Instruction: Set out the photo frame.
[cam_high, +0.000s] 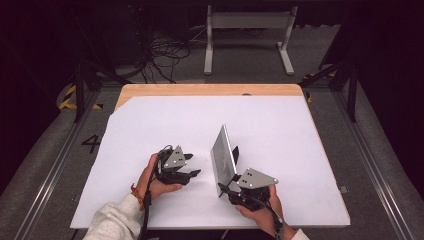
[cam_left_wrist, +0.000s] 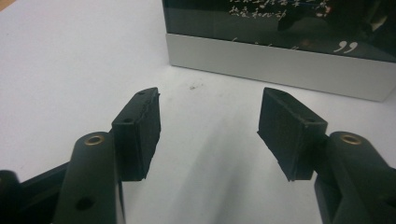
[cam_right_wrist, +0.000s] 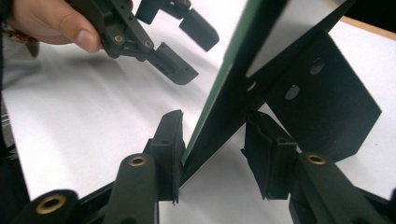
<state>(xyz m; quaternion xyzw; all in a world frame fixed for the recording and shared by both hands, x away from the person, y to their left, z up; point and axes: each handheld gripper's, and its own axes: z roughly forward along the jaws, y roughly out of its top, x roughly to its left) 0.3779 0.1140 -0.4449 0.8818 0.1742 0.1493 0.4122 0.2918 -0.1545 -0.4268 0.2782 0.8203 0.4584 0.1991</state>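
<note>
A silver-edged picture frame stands tilted on the white table, propped by a black back stand. Its dark face with white script looks toward my left gripper. That gripper is open a short way in front of the frame with nothing between its pads. It also shows at the top of the right gripper view, held by a hand. My right gripper straddles the frame's near lower corner. Its left pad lies against the frame's green edge, and a gap shows beside the other pad.
The white sheet covers a wooden tabletop whose far edge shows bare. Beyond the table are floor cables and a white metal stand. Metal rails run along both sides of the table.
</note>
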